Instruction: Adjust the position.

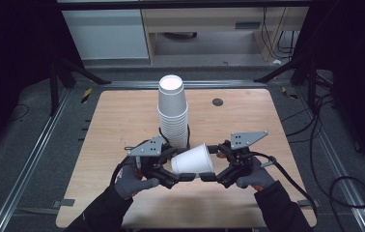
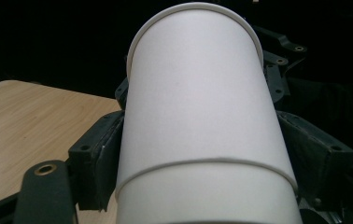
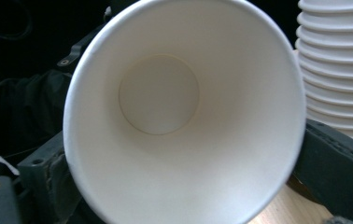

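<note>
Two hand-held grippers hold one white paper cup on its side, low over a wooden bench.

The paper cup (image 1: 192,160) lies sideways between left gripper (image 1: 170,170) & right gripper (image 1: 219,166), just in front of a tall stack of cups (image 1: 173,112). Left jaws are clamped on the cup's wall near its base; right jaws are closed on its sides at the open rim end. Likely v. light, thin-walled, easily crushed: grip gently near the stiffer rim or base.

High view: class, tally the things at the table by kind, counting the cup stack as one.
Loose paper cup: 1
Stack of paper cups: 1
Hand-held tools (left tool, right tool): 2
Total: 4
</note>
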A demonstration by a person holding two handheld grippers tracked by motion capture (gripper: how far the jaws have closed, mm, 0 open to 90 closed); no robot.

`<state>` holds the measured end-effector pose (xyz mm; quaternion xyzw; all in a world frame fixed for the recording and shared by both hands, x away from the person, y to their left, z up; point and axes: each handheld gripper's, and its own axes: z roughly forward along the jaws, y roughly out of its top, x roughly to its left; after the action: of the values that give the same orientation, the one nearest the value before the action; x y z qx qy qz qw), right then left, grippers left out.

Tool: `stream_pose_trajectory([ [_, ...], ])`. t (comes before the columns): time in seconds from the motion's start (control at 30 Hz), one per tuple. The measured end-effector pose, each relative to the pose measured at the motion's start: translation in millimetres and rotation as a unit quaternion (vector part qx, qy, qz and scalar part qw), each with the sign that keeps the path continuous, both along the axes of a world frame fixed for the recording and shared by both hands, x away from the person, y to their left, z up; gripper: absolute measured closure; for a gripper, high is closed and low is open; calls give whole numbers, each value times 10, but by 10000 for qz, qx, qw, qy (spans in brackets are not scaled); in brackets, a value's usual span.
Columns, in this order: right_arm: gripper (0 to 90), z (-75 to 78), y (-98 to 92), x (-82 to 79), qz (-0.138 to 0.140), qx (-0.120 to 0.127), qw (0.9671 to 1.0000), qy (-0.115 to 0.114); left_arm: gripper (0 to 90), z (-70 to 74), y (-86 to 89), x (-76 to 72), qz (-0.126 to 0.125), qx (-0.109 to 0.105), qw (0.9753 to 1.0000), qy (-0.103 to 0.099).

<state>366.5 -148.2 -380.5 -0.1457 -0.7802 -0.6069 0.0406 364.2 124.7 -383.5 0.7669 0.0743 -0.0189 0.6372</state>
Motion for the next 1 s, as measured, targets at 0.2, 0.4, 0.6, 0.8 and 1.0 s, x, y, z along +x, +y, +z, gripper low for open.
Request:
stream_pose_trajectory([
  [0.2, 70, -13, 15, -2, 116, 2, 9999, 20, 204, -10, -18, -3, -52, 18, 10000, 7],
  [0.4, 82, -18, 12, -5, 184, -31, 9998, 36, 205, -16, -20, -4, -100, 26, 9999, 18],
  [0.6, 95, -18, 8, -4, 224, -36, 9997, 60, 209, -20, -17, 0, -121, 33, 9999, 29],
  [0.8, 106, -23, 8, -6, 213, -101, 9997, 47, 213, -34, -13, 11, -135, 54, 9999, 52],
  [1.0, 107, -21, 6, -1, 200, -92, 9997, 57, 209, -37, -15, 18, -119, 54, 9999, 77],
])
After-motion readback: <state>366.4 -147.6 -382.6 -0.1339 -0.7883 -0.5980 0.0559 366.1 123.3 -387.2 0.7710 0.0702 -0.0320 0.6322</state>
